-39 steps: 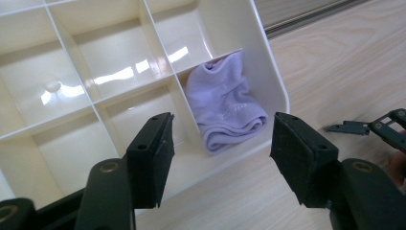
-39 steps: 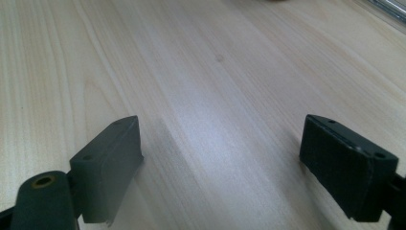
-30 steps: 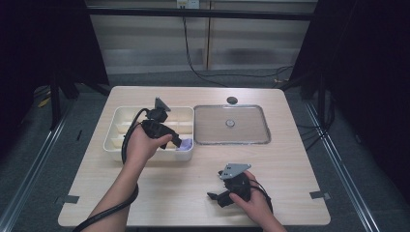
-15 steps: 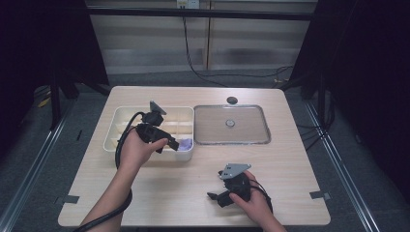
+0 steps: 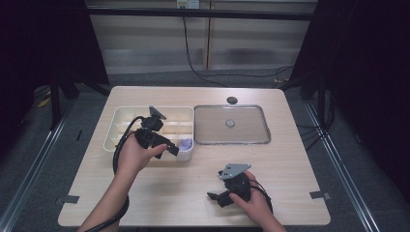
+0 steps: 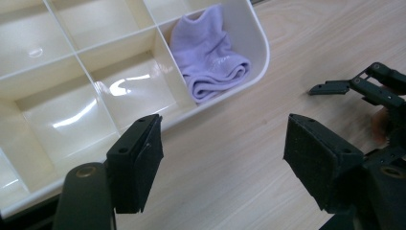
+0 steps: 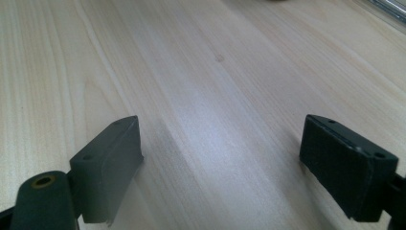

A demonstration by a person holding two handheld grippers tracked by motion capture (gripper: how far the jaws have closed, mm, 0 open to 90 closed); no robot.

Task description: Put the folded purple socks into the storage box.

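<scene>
No readable text, labels, brands or numbers anywhere. The lilac sock (image 6: 209, 51) in the corner compartment of the cream divider tray (image 6: 259, 52) has a faint mark on its fabric (could be a woven logo, too small and blurred to read).

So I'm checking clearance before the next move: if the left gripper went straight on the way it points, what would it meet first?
Probably the bare table, just past the tray's near corner holding the purple sock; depth is uncertain.
</scene>
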